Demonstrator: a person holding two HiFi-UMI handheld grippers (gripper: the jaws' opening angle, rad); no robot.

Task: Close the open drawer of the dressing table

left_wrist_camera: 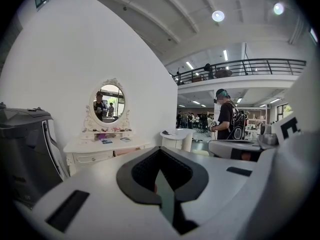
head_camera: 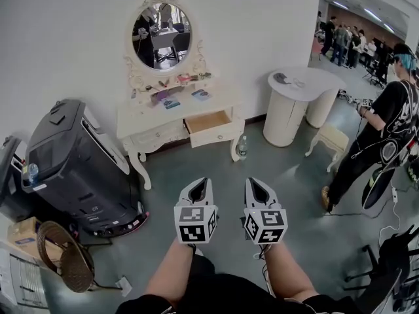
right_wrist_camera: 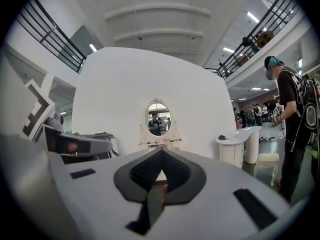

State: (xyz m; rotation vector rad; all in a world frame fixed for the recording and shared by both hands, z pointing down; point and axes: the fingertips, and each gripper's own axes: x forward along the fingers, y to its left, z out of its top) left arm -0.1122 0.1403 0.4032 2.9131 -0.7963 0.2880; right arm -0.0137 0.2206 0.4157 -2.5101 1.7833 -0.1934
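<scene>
Drawer [head_camera: 211, 124], pale wood inside with a carved white front, juts open from the ornate white dressing table [head_camera: 149, 112]. Left tongs [head_camera: 200, 183] and right tongs [head_camera: 256, 183] are pressed together, empty, well apart from it.

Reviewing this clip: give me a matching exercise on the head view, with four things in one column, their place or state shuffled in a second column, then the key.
Things:
1. light wooden drawer of the white carved dressing table
2. clear plastic bottle
3. round white pedestal table
4. large dark grey machine

Place or state:
A. on the floor at the picture's left of the dressing table
B. pulled out, open
C. standing on the floor beside the dressing table's leg
D. at the picture's right of the dressing table, by the wall

Pairs: 1-B, 2-C, 3-D, 4-A
</scene>
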